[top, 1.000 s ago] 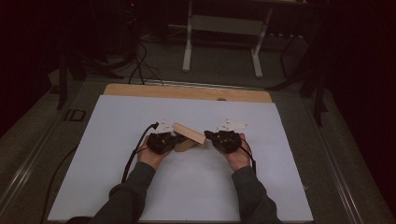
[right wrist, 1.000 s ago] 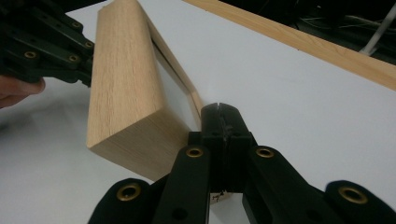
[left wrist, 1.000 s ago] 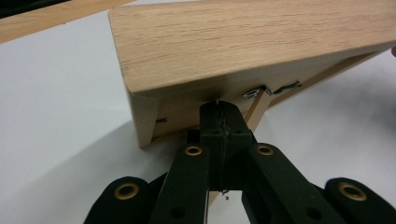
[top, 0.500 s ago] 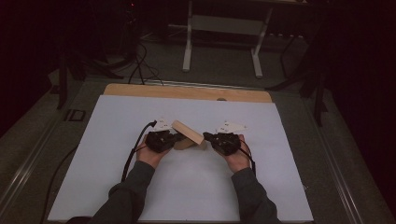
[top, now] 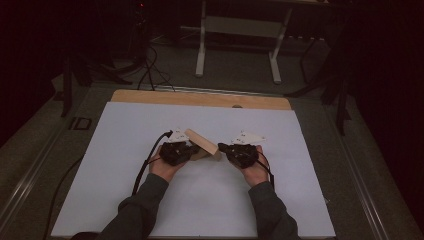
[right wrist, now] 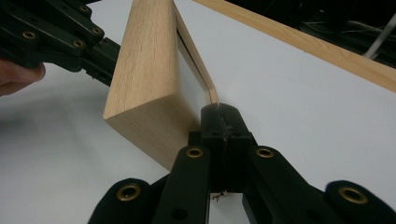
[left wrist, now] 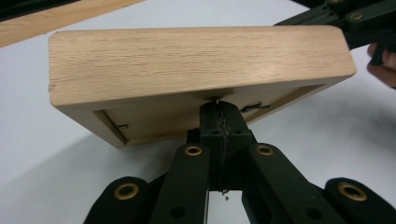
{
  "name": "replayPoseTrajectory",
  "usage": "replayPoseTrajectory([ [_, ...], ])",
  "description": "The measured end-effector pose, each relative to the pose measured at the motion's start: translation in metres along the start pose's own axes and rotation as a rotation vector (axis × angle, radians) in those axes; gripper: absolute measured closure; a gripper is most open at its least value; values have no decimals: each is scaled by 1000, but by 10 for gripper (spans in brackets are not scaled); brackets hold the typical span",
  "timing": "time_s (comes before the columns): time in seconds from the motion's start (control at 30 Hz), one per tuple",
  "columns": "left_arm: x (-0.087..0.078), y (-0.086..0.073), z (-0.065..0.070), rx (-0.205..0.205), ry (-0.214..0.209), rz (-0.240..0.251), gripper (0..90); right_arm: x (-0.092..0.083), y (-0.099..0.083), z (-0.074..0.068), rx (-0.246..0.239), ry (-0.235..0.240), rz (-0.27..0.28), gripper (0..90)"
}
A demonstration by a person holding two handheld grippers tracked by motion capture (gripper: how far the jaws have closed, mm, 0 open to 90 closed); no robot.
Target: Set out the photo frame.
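Got my left tongs [left wrist: 219, 109] and right tongs [right wrist: 223, 112] both pinched tight on thin edges of this wooden picture frame [top: 202, 144], one at each end. It's tilted up off the white counter [top: 125, 150], mid-table between my hands. Pickup looks done; setting it down or standing it up is still left. Light oak, chunky sides, recessed back with small clips.

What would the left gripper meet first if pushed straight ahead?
The wooden frame: the shut left gripper already sits at the frame's back edge, seemingly touching, so it would press straight into it.
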State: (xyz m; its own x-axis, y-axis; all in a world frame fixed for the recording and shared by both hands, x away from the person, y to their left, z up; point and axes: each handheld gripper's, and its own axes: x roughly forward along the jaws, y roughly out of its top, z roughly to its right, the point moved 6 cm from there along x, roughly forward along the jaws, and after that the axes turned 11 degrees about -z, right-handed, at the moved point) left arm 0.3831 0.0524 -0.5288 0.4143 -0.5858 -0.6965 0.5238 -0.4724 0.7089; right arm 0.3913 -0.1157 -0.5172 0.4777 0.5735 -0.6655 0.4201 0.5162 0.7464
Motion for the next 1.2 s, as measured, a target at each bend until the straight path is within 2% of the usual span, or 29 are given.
replayPoseTrajectory([
  [0.1, 1, 1, 1, 11, 21, -10, 897, 0, 0, 0, 0, -1, 2, 898],
  [0.43, 1, 1, -1, 9, 42, -12, 897, -1, -1, -5, -7, 5, 4, 898],
  [0.87, 3, 2, 7, 40, 33, -17, 898, -1, -2, -7, -6, 11, 8, 898],
  [1.2, 6, 2, 4, 32, 37, -19, 898, -2, -3, -13, -9, 28, 11, 898],
])
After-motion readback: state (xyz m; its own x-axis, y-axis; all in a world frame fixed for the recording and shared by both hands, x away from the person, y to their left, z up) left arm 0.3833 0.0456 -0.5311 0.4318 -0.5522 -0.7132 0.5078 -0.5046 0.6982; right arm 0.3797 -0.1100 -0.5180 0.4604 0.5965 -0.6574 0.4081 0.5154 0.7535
